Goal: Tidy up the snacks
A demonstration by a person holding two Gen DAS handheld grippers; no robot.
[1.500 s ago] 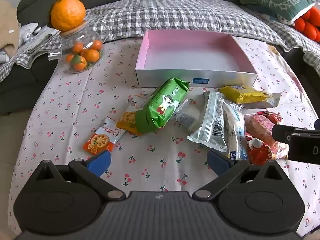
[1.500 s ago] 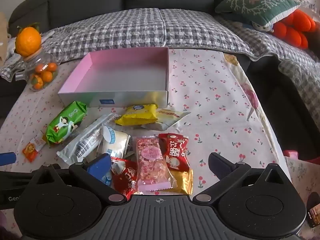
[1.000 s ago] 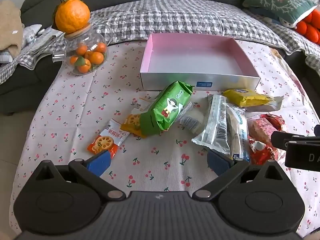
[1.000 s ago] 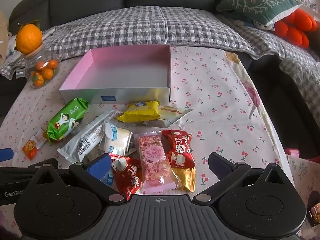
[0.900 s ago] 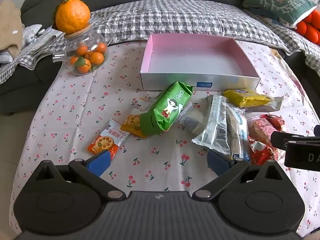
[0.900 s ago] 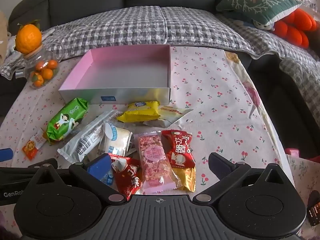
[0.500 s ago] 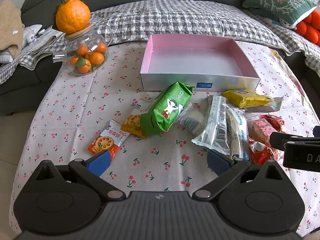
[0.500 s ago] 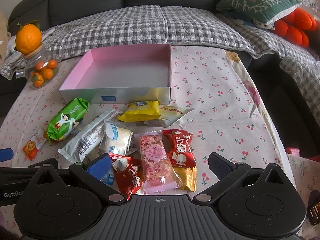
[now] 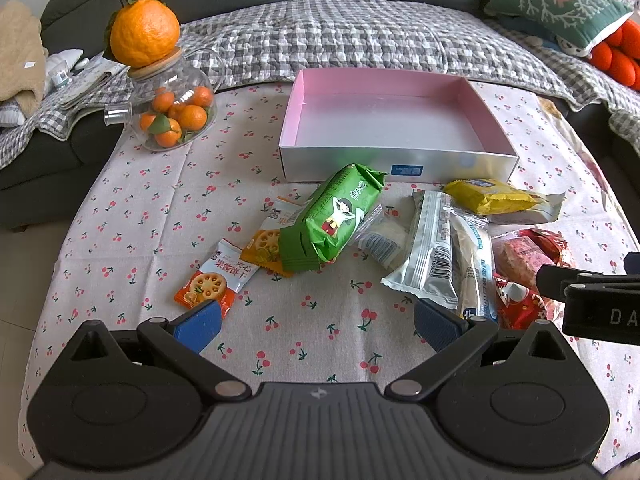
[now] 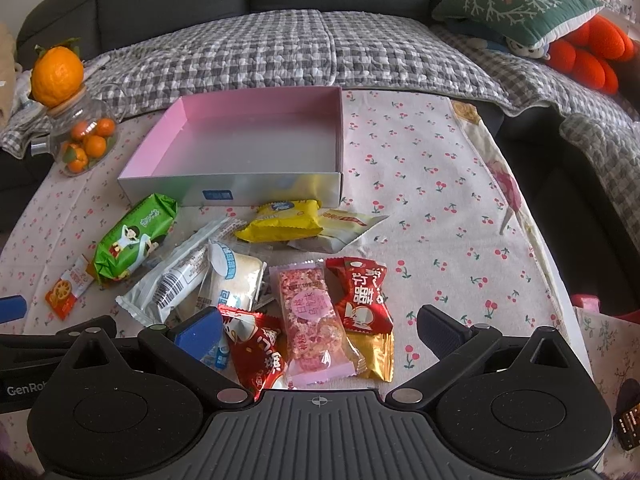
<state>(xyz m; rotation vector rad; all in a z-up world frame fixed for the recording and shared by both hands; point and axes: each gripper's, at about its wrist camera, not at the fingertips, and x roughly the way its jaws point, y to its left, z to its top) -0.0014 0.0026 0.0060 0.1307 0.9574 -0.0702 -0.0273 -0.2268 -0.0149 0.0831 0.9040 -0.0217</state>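
Across the left wrist view, the left claw (image 9: 316, 322) gapes with nothing between its fingers at the bottom of the frame above the tabletop (image 9: 132, 220); the snacks (image 9: 332, 220) lie mid-frame, the bare pink box (image 9: 394, 160) beyond. Nothing is packed yet, so a first pick seems due. From the right wrist view, the right claw (image 10: 320, 330), likewise spread and unladen, hovers over a pink bar (image 10: 310, 312); neighbouring packets overlap, hiding edges.

clear: cloth (image 9: 132, 216) left | blocked: snack pile (image 9: 432, 248) before box (image 9: 394, 166)
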